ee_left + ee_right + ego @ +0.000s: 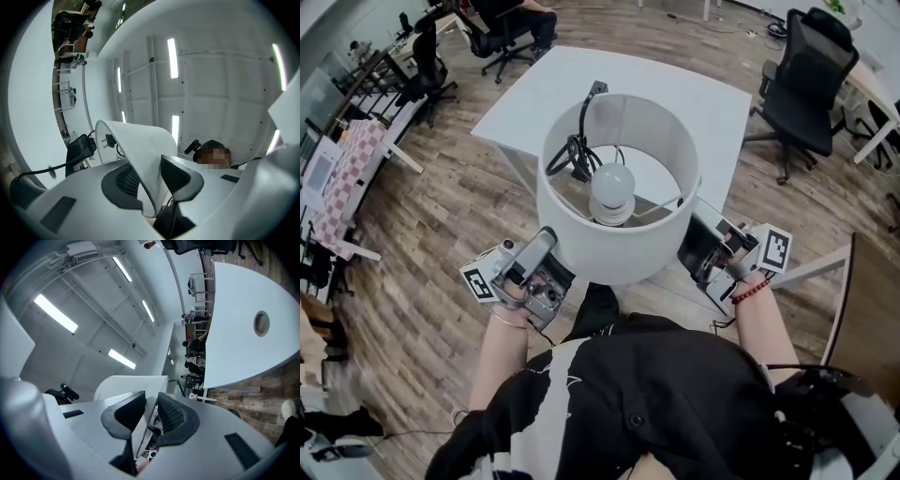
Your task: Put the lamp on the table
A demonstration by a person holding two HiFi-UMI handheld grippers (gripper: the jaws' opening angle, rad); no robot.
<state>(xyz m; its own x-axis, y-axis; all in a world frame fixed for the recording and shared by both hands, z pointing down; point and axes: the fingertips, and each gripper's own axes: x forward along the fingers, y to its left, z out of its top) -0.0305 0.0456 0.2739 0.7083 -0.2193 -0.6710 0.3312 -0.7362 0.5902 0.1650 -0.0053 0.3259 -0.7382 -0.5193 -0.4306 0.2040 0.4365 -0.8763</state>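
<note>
Two grippers: the left gripper (pixel 150 180) and the right gripper (pixel 150 413) each have their jaws clenched on the wall of the lamp shade (pixel 581 239), one pad inside and one outside, on opposite sides of its lower rim.
Lamp: the lamp (pixel 614 202) is carried in the air at the near edge of the tabletop (pixel 694 103). In the head view its shade covers the tabletop's near part. The foot is hidden under the shade, so we cannot tell whether it touches the tabletop yet.
Shade: a thin white drum that we judge to be light and springy. In the left gripper view the wall bows between the jaws, so a harder pinch would likely crease it.
Bulb: the bulb (pixel 612 187) is bare glass in the open top and fragile. We should set the lamp onto the tabletop without a bump.
Cord: the black cord (pixel 574 150) is bundled inside the shade, with its plug (pixel 598 88) poking out toward the tabletop's middle. It is loose and could slip or snag.
Weight: we judge that most of it sits low, in the hidden stem and foot, so the shade bears a pull it is not built for.
Where to hold: a firm, level two-sided grip on the rim will do for a short carry to the tabletop — the stem would be sturdier, but it is out of sight.
</note>
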